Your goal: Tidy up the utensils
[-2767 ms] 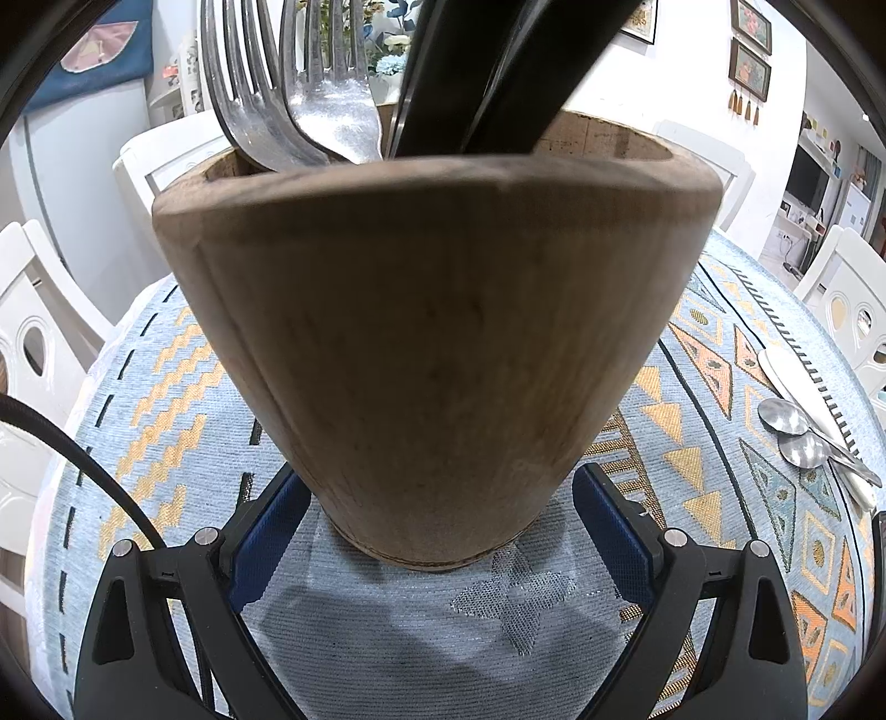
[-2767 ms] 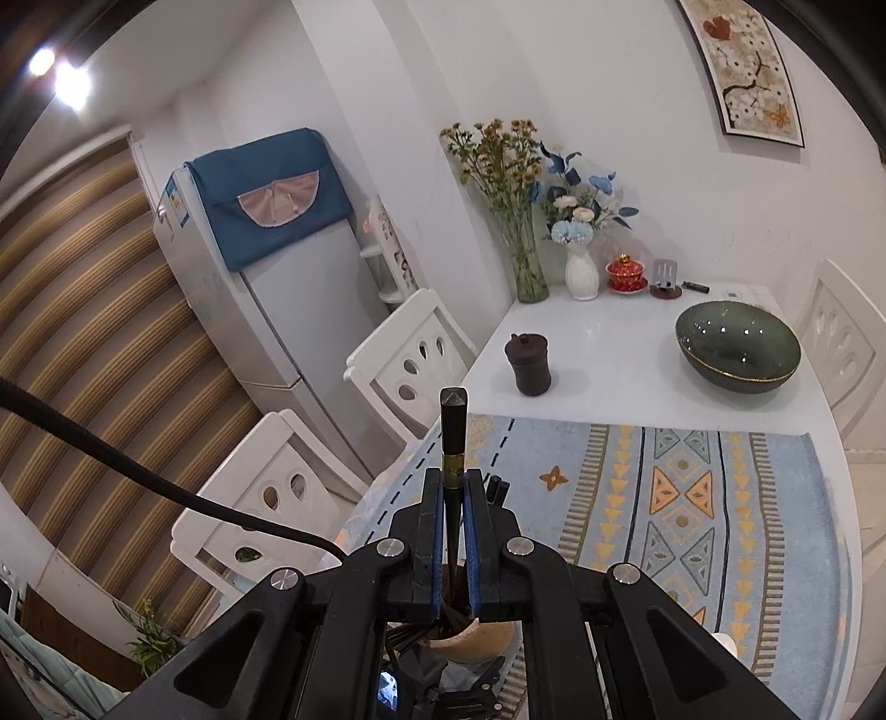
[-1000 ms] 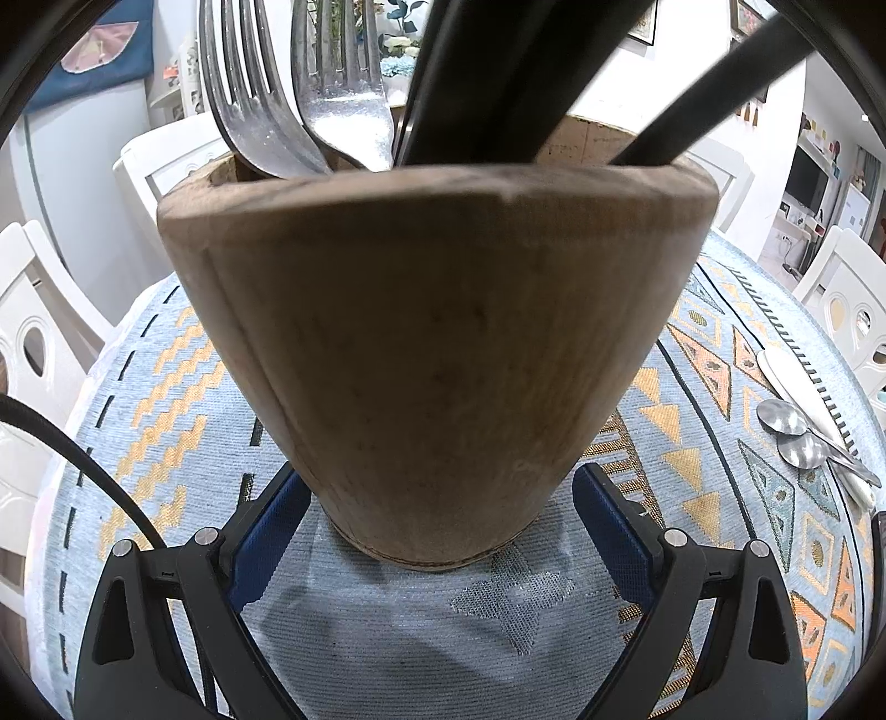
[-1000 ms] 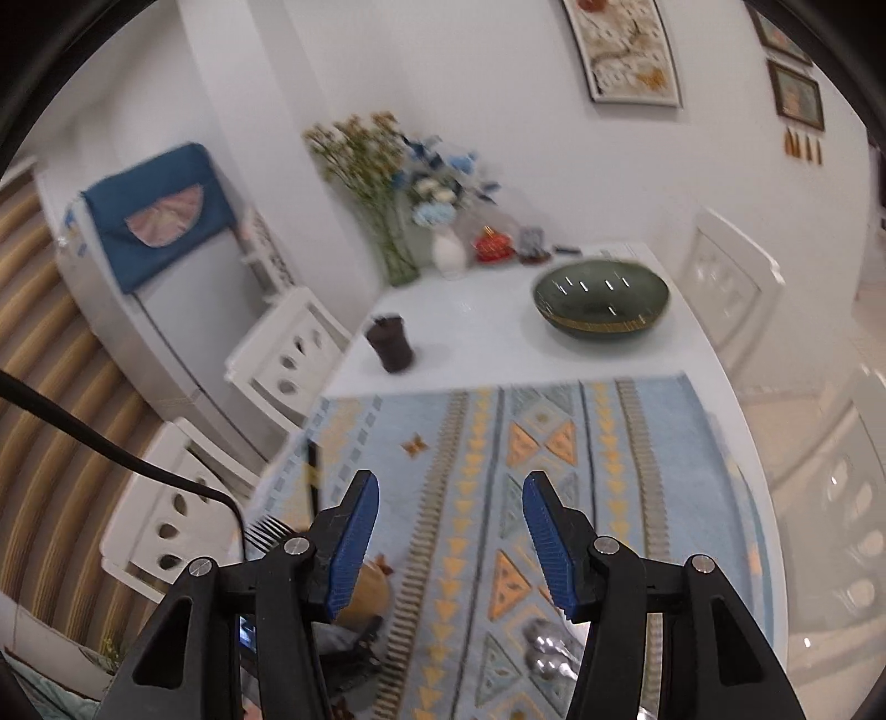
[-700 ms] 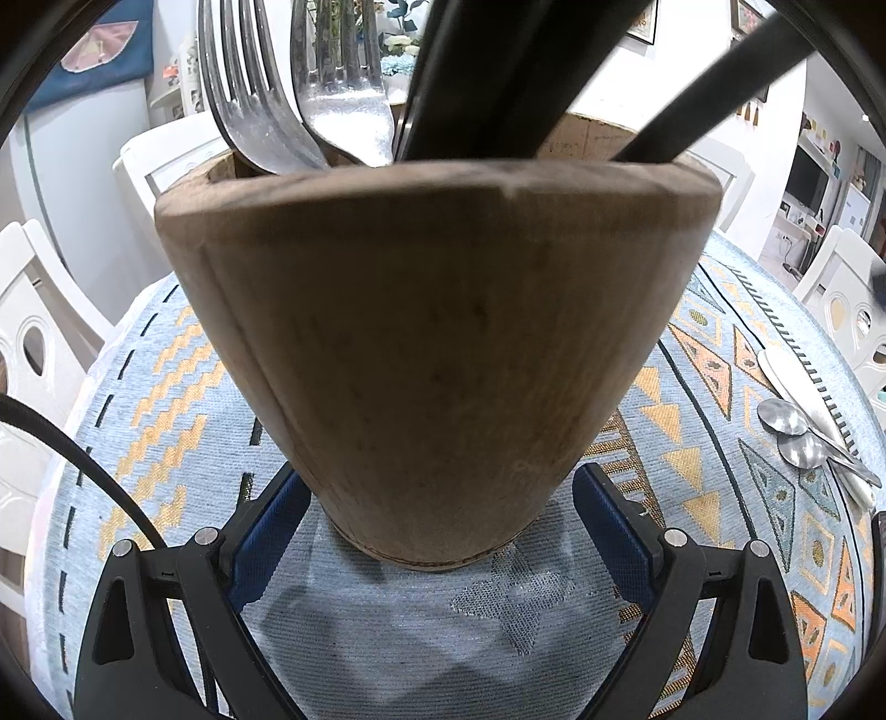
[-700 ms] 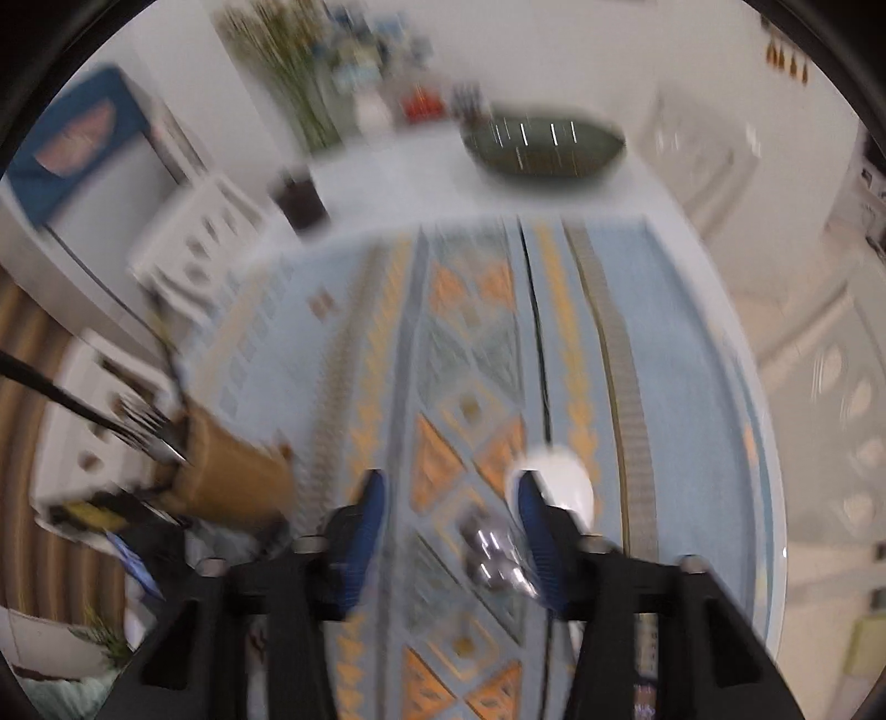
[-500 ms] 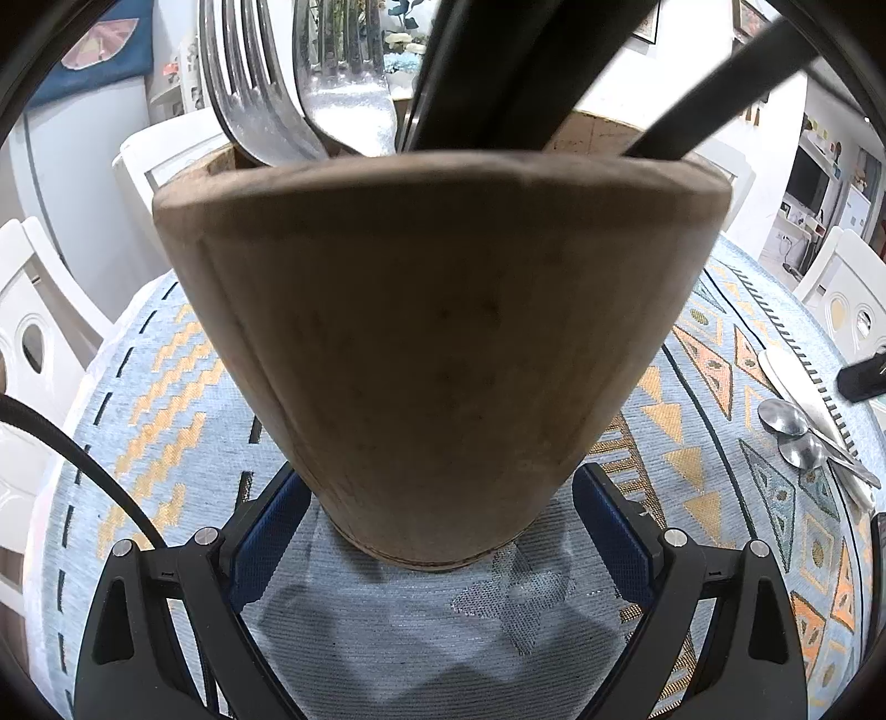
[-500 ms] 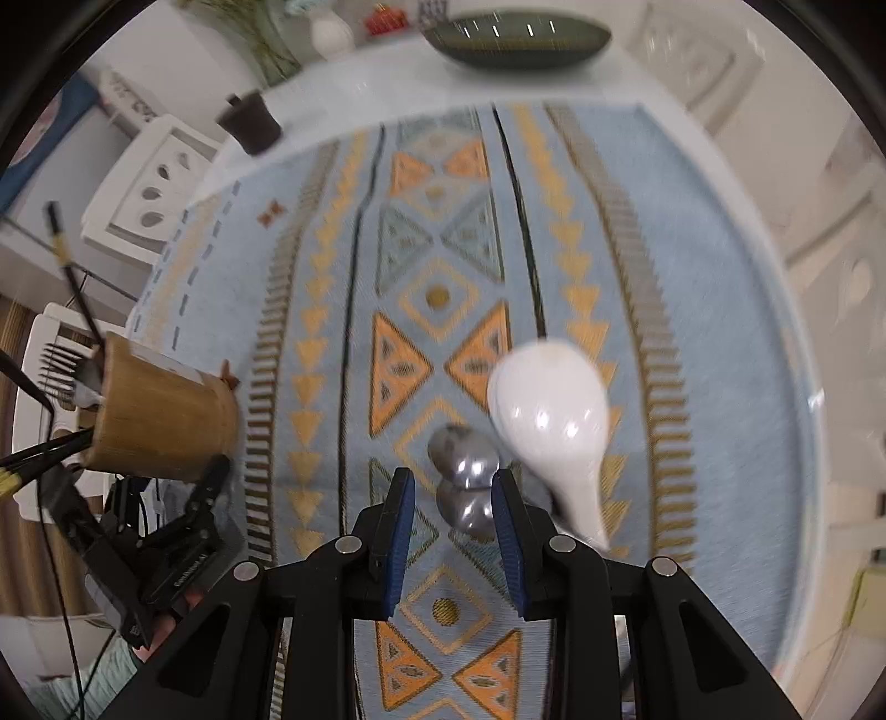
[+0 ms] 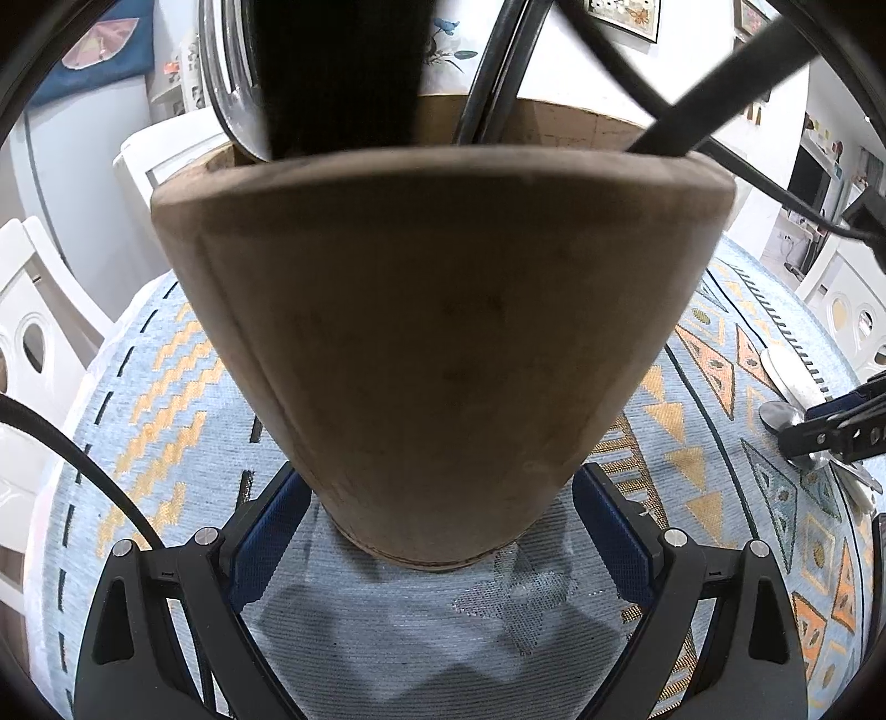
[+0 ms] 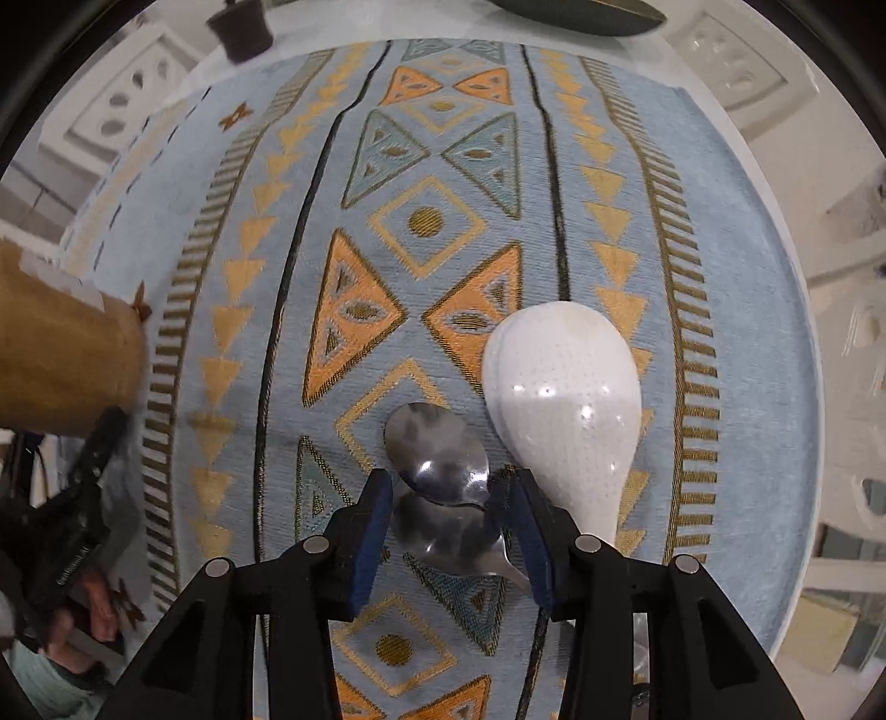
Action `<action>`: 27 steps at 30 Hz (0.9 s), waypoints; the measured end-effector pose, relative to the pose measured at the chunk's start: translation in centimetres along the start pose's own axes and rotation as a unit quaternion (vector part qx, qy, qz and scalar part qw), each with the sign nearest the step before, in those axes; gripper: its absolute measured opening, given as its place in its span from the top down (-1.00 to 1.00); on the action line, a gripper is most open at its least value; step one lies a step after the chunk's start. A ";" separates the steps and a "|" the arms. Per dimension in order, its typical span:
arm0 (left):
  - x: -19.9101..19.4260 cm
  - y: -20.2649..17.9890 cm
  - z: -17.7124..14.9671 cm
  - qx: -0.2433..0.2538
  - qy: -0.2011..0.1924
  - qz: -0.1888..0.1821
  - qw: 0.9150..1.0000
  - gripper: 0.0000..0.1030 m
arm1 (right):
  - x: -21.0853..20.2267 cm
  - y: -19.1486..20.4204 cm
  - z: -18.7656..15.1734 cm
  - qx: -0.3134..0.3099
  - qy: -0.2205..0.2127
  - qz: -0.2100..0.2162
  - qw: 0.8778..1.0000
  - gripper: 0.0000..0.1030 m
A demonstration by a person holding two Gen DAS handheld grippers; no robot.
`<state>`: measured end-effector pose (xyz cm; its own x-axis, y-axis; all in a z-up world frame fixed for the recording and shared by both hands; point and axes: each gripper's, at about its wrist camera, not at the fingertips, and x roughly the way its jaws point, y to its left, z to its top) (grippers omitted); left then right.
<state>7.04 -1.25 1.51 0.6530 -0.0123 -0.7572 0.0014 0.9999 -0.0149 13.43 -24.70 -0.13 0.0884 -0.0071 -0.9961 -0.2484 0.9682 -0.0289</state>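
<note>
A wooden utensil holder point(image 9: 443, 332) fills the left wrist view, with dark handles and a silver utensil point(image 9: 221, 83) standing in it. My left gripper point(image 9: 443, 498) is shut on its base, a blue pad point(image 9: 266, 531) on each side. My right gripper point(image 10: 448, 498) points straight down over two overlapping metal spoons point(image 10: 434, 448) lying on the cloth. Its jaws have just been opening; the spoon bowls lie between the pads, which do not press on them. A white rice paddle point(image 10: 565, 399) lies just right of the spoons. From the left wrist the right gripper point(image 9: 830, 426) shows at the right edge.
A blue and orange patterned tablecloth point(image 10: 443, 221) covers the table. The holder point(image 10: 61, 365) stands at its left side, with a hand behind it. A dark green bowl point(image 10: 576, 11) and a small dark cup point(image 10: 241, 27) sit at the far end. White chairs point(image 10: 138, 94) ring the table.
My right gripper let go of a dark handle at the holder, dropped to the spoons and turned to point downward. Its jaws narrowed, then widened. The utensils in the holder shifted. The left gripper kept still.
</note>
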 end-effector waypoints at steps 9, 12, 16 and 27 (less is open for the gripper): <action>0.1 -0.5 -0.2 0.005 0.001 0.003 1.000 -0.85 | -2.0 -0.6 -0.6 0.006 -0.061 -0.010 0.998 0.35; 0.1 -0.7 -0.2 0.007 0.001 0.006 1.000 -0.85 | -4.8 -1.3 -0.9 0.006 -0.101 0.004 0.995 0.37; 0.1 -0.8 -0.2 0.006 0.002 0.006 1.000 -0.85 | -8.5 -1.8 -1.3 0.002 -0.148 0.024 0.989 0.39; 0.3 -1.1 -0.2 0.008 0.003 0.008 1.000 -0.85 | -15.0 -2.5 -2.8 0.039 -0.262 0.064 0.962 0.96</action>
<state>7.08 -2.34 1.15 0.6480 0.0043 -0.7617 0.0025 1.0000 0.0078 10.03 -27.77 14.69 0.5405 0.2213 -0.8117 -0.2193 0.9685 0.1181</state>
